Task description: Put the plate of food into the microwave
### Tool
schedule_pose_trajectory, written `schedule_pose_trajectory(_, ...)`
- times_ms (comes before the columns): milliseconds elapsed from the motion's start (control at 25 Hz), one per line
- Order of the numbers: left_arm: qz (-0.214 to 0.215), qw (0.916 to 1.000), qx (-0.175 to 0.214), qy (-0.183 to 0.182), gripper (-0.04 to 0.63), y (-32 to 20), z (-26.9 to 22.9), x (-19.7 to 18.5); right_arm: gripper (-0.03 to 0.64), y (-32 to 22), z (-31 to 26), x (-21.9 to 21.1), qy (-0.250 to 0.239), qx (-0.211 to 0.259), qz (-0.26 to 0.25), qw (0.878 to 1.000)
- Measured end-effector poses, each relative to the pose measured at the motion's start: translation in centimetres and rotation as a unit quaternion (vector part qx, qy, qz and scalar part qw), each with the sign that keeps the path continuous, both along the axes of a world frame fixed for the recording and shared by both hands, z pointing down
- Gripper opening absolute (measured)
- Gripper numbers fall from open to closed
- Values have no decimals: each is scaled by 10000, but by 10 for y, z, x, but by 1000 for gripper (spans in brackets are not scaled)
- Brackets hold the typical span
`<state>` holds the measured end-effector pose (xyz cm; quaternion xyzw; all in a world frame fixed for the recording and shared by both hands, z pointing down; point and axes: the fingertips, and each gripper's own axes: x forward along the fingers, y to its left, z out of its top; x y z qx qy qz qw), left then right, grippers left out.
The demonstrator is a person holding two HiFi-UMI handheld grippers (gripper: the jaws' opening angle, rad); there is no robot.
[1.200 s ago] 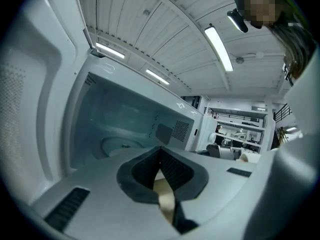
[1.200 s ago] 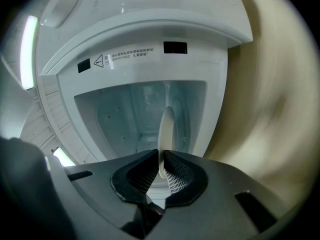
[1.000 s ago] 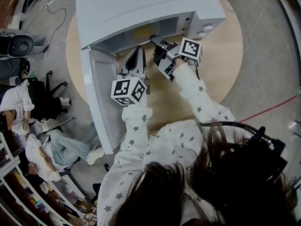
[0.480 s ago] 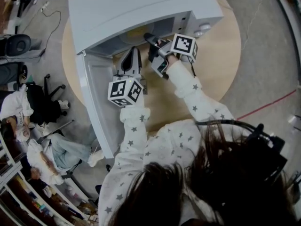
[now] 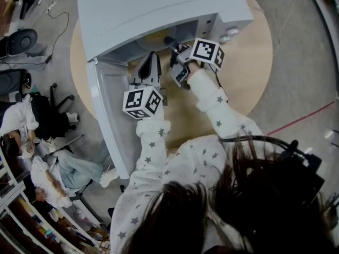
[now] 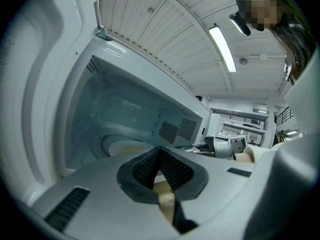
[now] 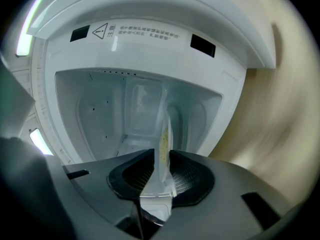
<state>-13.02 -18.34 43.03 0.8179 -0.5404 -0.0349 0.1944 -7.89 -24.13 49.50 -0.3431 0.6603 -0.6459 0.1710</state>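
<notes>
Two claws work at the mouth of a white microwave (image 5: 159, 9) that stands on a round wooden tabletop (image 5: 249, 73), its door (image 5: 108, 115) hanging wide open toward the lower left of the head view. We see the right claw (image 5: 168, 39) reach into the open cavity at the upper middle of that frame. In its own view the plate of food (image 7: 163, 134) stands edge-on right between its pads (image 7: 192, 171), with a streak of yellow food along the plate's face. That claw's jaws are opening at this moment, releasing the plate. Its rim sits between them and the plate is inside the cavity, whose white back wall fills the frame behind it. From the head view we catch only a yellowish patch of the plate under the microwave's top edge, just beside the claw's tips. The left claw (image 5: 153, 60) hangs just outside the cavity, near the door and beside the right one, apart from the plate. Its own view shows it clenched, pad tips meeting with nothing between them and a sliver of tabletop showing through the gap below. Past those tips we make out the plate as a pale disc low in the cavity, at the lower left of that frame. A warning label (image 7: 135, 34) runs across the microwave's upper lip in the right gripper view. Two control knobs (image 5: 230, 34) sit at the cabinet's right end in the head view.
</notes>
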Motion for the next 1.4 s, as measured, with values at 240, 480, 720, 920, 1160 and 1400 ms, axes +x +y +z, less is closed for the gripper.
schedule_pose_trajectory(240, 0, 10000, -8, 5, 2, 0, 1, 1, 133, 1, 3, -1, 460, 67, -67, 9989)
schedule_pose_trajectory(480, 3, 10000, -16, -19, 2, 3, 5, -1, 133, 8, 17, -7, 657, -160, -121, 9976)
schedule_pose_trajectory(720, -46, 10000, -8, -59, 2, 4, 9, -5, 133, 12, 23, -6, 539, -294, -171, 9980)
schedule_pose_trajectory(920, -52, 9999, 14, -98, 2, 3, 9, -5, 132, 19, 26, -5, 484, -287, -411, 9976)
schedule_pose_trajectory(1160, -51, 9999, 78, -133, 2, 1, 8, -3, 130, 25, 12, -6, 0, -41, -734, 9973)
schedule_pose_trajectory(1400, -32, 9996, 236, -177, 2, 3, -4, -4, 6, 31, -15, -10, -66, 345, -1045, 9939)
